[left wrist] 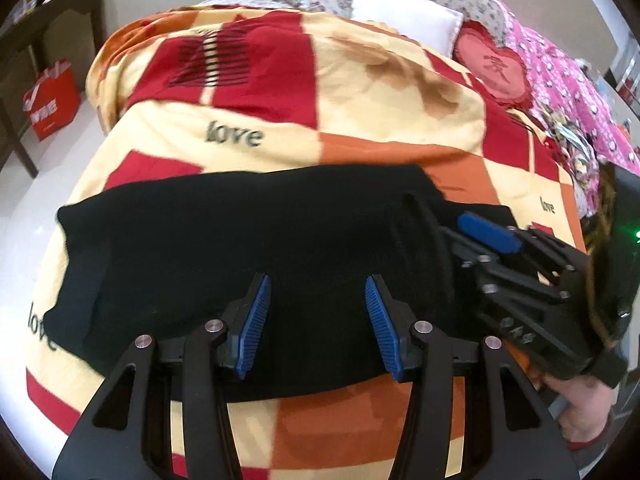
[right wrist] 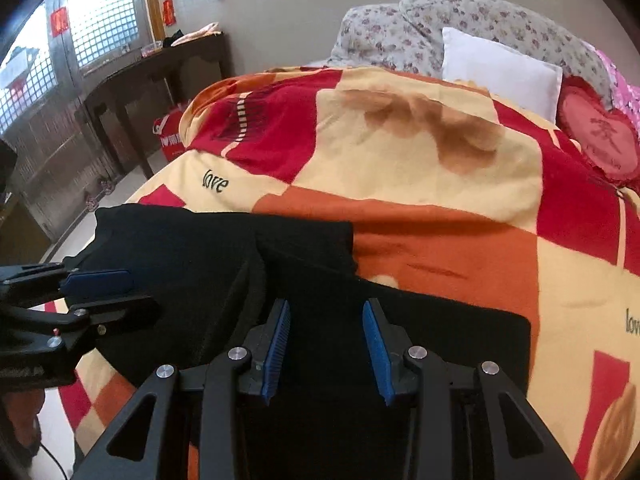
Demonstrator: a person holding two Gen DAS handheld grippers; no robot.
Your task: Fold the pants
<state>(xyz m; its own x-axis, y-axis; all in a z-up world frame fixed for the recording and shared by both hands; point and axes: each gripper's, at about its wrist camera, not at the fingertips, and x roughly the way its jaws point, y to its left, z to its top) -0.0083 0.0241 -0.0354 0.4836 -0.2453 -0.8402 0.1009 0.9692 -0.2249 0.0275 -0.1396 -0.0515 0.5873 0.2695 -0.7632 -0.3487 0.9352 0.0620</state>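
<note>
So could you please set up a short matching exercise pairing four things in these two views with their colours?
Things:
1. pants
2. pillow
3. heart cushion
4. gripper pads

Colours:
a. blue
b. white
c. black
d. red

Pairs: 1-c, 2-b, 3-d, 4-a
</note>
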